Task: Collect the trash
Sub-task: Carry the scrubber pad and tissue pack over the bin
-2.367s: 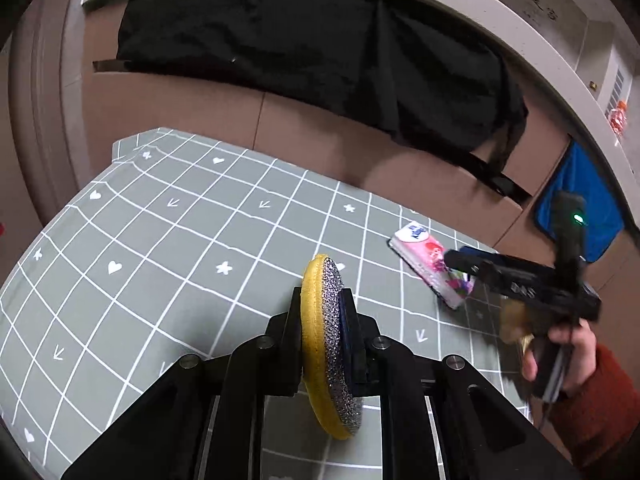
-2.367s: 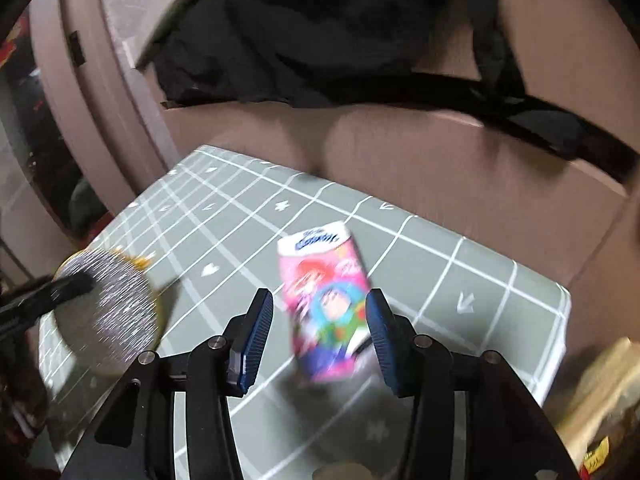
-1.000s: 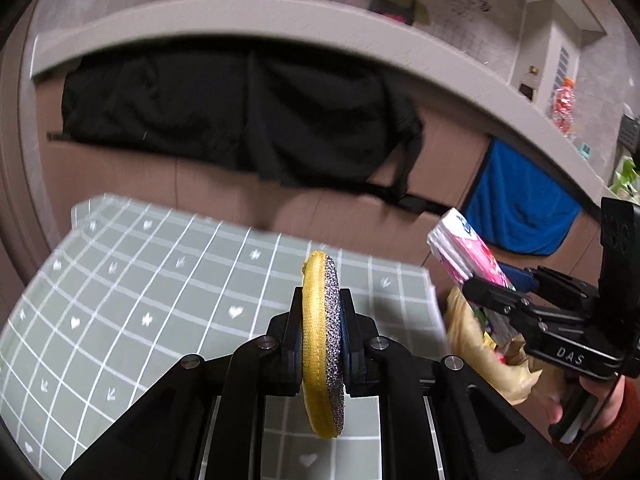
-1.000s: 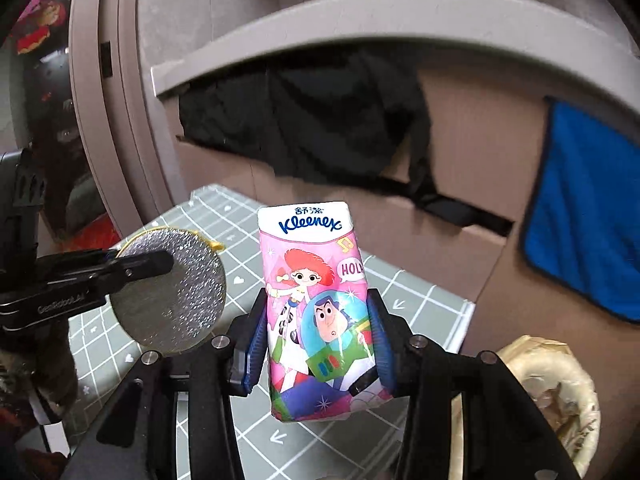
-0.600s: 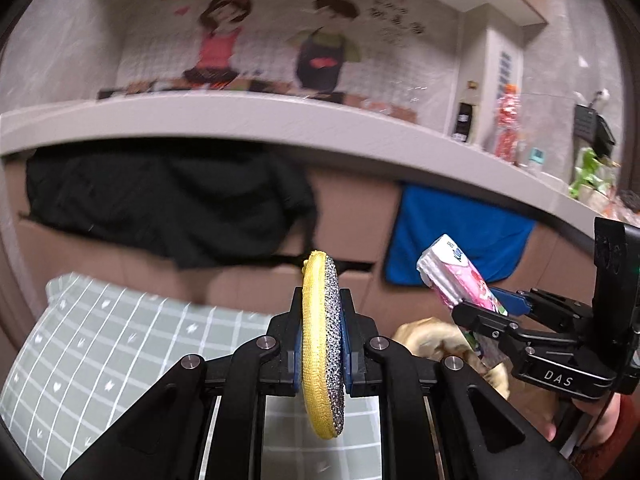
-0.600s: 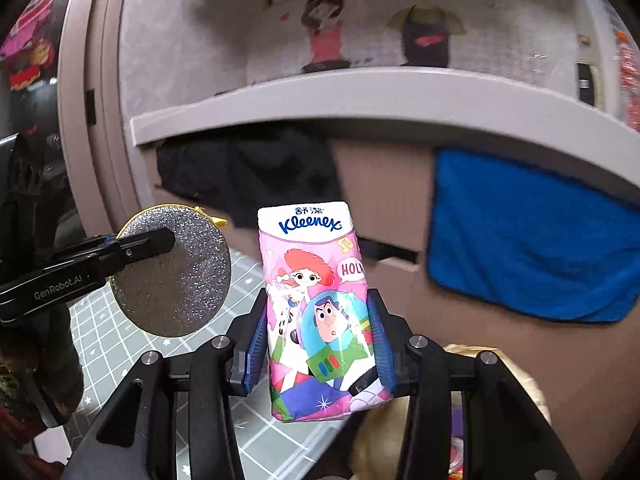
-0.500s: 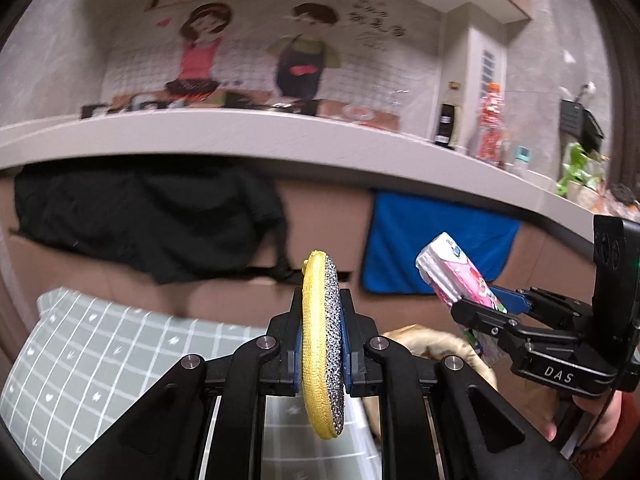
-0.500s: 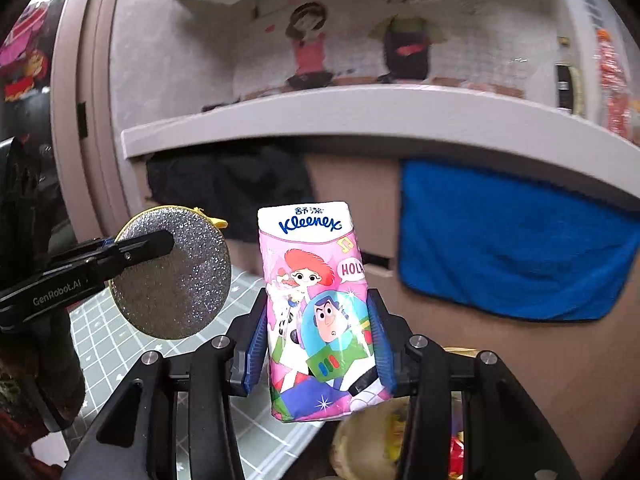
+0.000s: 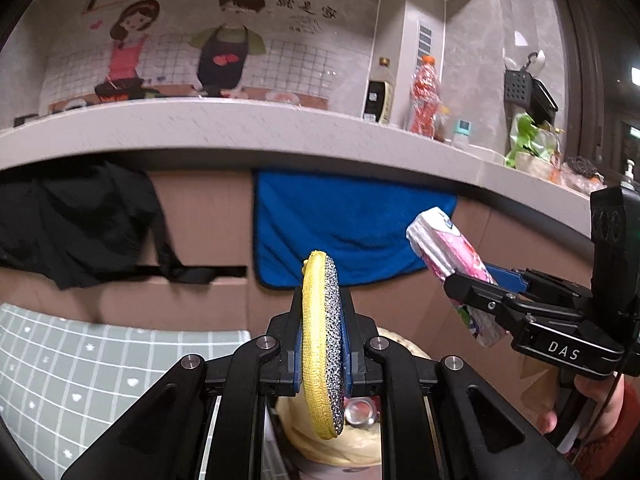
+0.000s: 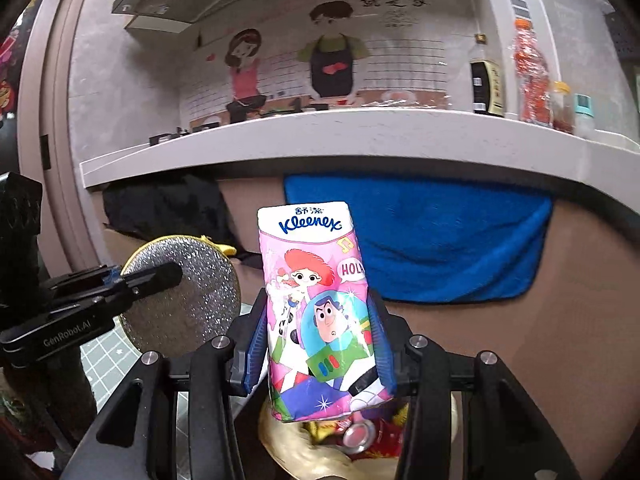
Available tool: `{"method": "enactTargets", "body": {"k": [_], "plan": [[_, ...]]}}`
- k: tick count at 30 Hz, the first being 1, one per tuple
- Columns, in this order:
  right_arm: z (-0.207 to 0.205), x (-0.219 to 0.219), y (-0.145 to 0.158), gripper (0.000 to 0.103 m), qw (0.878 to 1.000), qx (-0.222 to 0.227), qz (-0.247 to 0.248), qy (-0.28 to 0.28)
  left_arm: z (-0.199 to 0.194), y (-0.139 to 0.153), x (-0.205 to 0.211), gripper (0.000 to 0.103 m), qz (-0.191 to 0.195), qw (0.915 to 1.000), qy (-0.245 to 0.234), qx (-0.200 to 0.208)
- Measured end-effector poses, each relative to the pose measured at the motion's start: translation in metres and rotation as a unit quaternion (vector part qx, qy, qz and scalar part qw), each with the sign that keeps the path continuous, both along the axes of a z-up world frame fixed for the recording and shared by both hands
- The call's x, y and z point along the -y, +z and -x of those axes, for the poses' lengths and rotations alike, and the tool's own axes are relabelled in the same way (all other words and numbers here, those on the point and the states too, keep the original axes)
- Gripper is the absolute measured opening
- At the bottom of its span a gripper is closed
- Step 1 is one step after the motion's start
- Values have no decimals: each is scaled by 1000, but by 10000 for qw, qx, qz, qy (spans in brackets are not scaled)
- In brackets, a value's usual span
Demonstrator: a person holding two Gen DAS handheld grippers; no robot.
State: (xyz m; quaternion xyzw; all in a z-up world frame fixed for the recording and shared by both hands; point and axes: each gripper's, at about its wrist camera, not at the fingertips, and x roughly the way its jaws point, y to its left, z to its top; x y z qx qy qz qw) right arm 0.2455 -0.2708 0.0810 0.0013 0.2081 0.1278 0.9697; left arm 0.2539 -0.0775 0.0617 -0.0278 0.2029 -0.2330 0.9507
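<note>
The jaws of the left gripper (image 9: 322,354) clamp a round scouring pad (image 9: 322,344) on edge, yellow face to the left, silver to the right. The right gripper (image 10: 320,344) has its jaws pressed on both sides of a pink tissue pack (image 10: 320,312), held upright. Both items hang above a trash bin (image 10: 304,452) lined with a pale bag, a can (image 10: 356,434) inside. The checked bench (image 9: 80,380) lies to the left.

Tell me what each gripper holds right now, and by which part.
Left gripper clamps the round scrubber on edge, pads on its two flat faces. Right gripper grips the tissue pack by its lower side edges, upright.
</note>
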Motion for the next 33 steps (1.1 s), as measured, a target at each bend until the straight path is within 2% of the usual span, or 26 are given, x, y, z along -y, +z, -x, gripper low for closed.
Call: {"method": "enactTargets", "body": {"k": [9, 33], "plan": [[2, 21, -18, 42, 9997, -103, -199, -137, -8, -23, 19, 14, 11, 9997, -73, -234], [-29, 64, -86, 43, 9932, -844, -662, -446, -43, -78, 48, 15, -78, 9960, -238, -863]]}}
